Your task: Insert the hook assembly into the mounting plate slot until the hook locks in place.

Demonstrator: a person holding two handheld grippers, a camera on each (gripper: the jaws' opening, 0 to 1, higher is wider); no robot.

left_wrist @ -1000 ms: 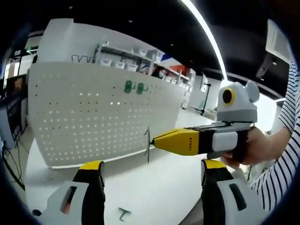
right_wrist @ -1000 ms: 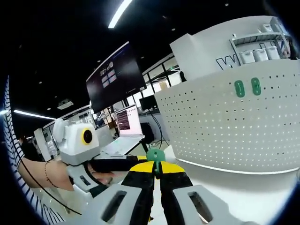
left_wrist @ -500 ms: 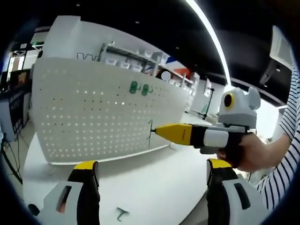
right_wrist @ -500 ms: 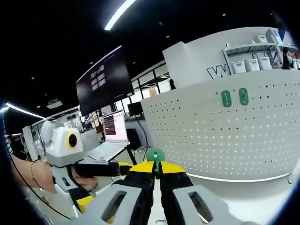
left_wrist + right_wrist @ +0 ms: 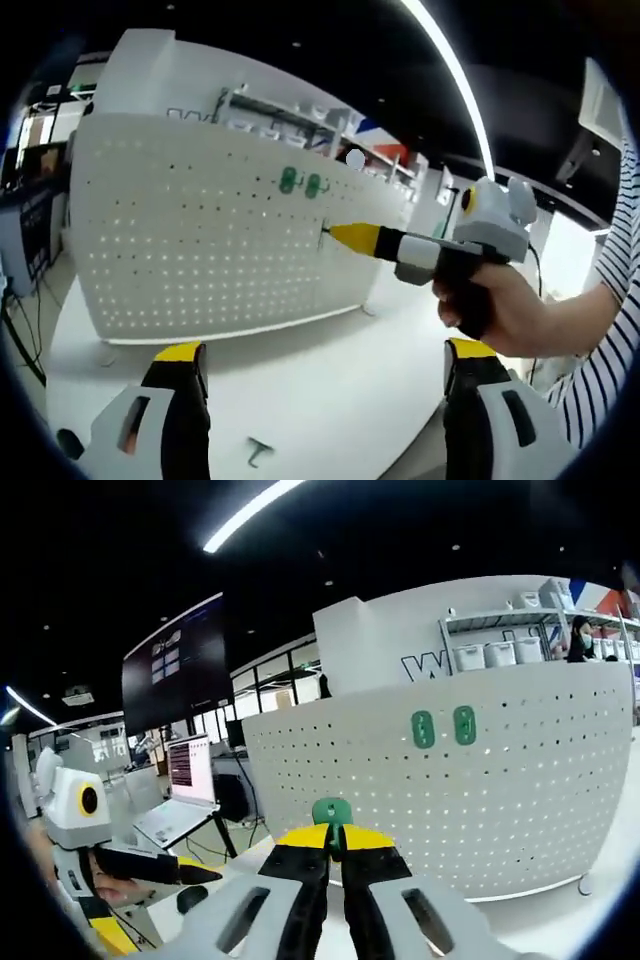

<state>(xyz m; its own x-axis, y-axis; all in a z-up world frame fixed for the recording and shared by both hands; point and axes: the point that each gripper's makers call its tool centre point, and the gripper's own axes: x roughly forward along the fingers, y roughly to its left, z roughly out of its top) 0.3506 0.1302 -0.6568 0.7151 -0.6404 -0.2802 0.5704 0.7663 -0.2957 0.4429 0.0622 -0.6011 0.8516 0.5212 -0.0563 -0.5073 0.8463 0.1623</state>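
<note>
We see the mounting plate [image 5: 200, 240] — a white pegboard standing upright on the white table [image 5: 330, 400], with two green pieces [image 5: 300, 183] already fixed near its top. The hook assembly [image 5: 331, 813] has a green head and thin dark wire; it sits pinched at the right gripper [image 5: 335, 842] tips, near the board's face.

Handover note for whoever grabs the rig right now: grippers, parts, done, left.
Right gripper: jaws shut on a hook with a green head, its tip up near the white pegboard, just below the two green plates.
Left gripper: jaws open, holding nothing, low over the table.
A spare hook lies on the table.
Done: hook picked up and brought to the board.
Left: push it into a slot until it locks.
</note>
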